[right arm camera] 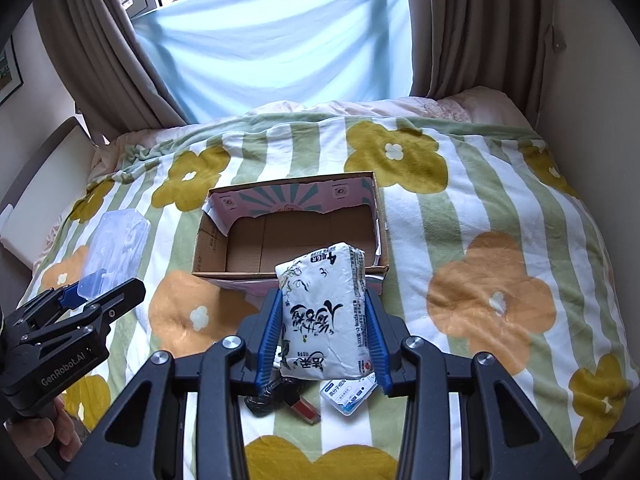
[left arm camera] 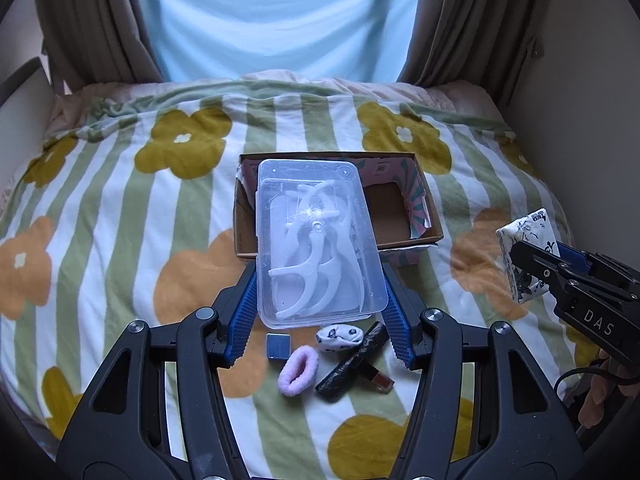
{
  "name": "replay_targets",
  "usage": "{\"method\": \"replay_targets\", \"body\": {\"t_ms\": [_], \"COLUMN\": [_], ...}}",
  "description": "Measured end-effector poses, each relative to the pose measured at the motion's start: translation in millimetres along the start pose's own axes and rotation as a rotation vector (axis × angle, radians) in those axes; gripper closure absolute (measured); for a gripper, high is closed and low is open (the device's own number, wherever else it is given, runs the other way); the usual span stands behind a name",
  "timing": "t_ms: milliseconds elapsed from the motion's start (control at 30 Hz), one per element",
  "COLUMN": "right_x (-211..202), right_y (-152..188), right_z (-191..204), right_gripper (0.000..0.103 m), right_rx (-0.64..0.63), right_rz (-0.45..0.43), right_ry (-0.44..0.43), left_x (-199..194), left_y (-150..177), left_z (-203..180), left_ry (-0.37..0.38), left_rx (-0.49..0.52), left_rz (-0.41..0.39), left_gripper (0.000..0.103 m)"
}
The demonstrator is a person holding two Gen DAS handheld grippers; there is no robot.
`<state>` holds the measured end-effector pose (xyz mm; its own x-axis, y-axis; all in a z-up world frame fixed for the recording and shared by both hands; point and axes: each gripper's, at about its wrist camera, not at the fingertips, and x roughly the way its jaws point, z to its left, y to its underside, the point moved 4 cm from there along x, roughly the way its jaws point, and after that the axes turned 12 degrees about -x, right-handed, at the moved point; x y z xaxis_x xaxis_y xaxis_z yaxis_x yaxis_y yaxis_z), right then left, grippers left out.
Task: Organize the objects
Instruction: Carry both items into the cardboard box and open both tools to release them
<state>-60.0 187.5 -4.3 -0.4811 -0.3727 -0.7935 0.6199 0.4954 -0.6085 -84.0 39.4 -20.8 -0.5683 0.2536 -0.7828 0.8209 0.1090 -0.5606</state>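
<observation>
My left gripper (left arm camera: 320, 280) is shut on a clear plastic box (left arm camera: 316, 236) of white floss picks, held above the near edge of an open cardboard box (left arm camera: 420, 216). The right gripper (right arm camera: 324, 320) is shut on a white tissue pack (right arm camera: 324, 312) with black lettering, just in front of the cardboard box (right arm camera: 288, 236), whose inside shows bare. From the left wrist view the right gripper (left arm camera: 536, 264) with the tissue pack (left arm camera: 524, 248) sits at the right. In the right wrist view the left gripper (right arm camera: 92, 292) with the clear box (right arm camera: 116, 240) sits at the left.
Everything rests on a striped flower-print blanket (left arm camera: 120, 220). Near me lie a pink hair tie (left arm camera: 298, 374), a small blue square (left arm camera: 279, 346), a rolled white sock (left arm camera: 339, 336), a dark wrapped bar (left arm camera: 352, 364) and a small blister pack (right arm camera: 348, 394). Curtains and a window stand beyond the bed.
</observation>
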Motion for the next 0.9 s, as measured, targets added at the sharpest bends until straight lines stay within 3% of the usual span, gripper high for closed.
{"method": "replay_targets", "body": {"t_ms": [200,467,667,900], "right_x": [15.7,65.7,129.3,204.1], "right_y": [-26.8,-75.9,-99.6,-105.0], "right_z": [-7.9,-18.8,-21.9,-13.2], "right_gripper": [0.066,0.066,0.066,0.066], "right_rx": [0.004,-0.018,-0.031,-0.06], "right_rz": [0.002,0.02,0.093,0.209], "right_ry": [-0.01,-0.021,-0.063,-0.12], "left_x": [25.8,92.9,161.1,235.8], "left_y": [-27.0,-71.6,-93.4,-93.1], "left_z": [1.0,17.9,26.2,30.8], "left_ry": [0.016,0.004,-0.007,-0.032], "left_rx": [-0.002,-0.013,-0.008,-0.001], "left_rz": [0.026,0.087,0.176,0.296], "left_gripper": [0.05,0.05,0.05,0.05]}}
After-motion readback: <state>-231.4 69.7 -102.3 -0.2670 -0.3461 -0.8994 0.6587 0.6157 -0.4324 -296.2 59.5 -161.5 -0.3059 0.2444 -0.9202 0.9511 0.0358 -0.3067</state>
